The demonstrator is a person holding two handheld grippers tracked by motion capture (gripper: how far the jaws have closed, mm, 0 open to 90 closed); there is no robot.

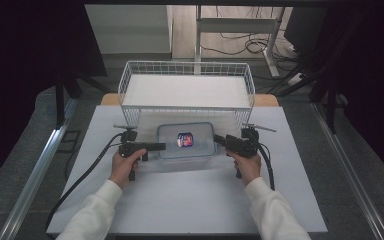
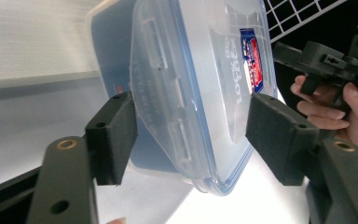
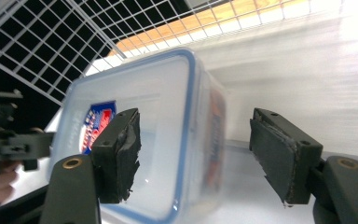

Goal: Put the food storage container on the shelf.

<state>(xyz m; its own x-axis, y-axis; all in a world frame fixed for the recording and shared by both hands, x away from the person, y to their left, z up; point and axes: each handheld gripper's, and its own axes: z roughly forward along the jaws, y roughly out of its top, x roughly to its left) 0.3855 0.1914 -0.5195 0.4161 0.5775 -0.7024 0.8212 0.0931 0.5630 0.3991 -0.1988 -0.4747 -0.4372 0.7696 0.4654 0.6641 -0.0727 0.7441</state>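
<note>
I see the clear rectangular plastic container (image 1: pixel 186 140) with a blue-rimmed lid and a red-and-blue label resting flat on the white bench (image 1: pixel 190 200), directly between my two tools. The left hand-held gripper (image 1: pixel 161 146) sits at the container's left short side, the right hand-held gripper (image 1: pixel 218 139) at its right short side, each pointing inward at the box.

In the left gripper view, the container (image 2: pixel 200 88) stands between the two black foam pads (image 2: pixel 279 135). The pads are spread: the right pad stands clear of the lid face, and the other pad (image 2: pixel 114 135) lies against or just beside the box's near edge; I cannot confirm contact there. I judge the left tool to be spread, with the box between the jaws but not pinched.

In the right gripper view, the container (image 3: pixel 163 135) again lies between the jaws. One pad (image 3: pixel 119 154) sits over the lid side, and the other pad (image 3: pixel 279 158) stands well apart from the box wall, with bench surface visible between them. The right tool is spread and pinches nothing.

Beyond both tools, just behind the container, the white wire basket (image 1: pixel 187 67) stands on the bench.
</note>
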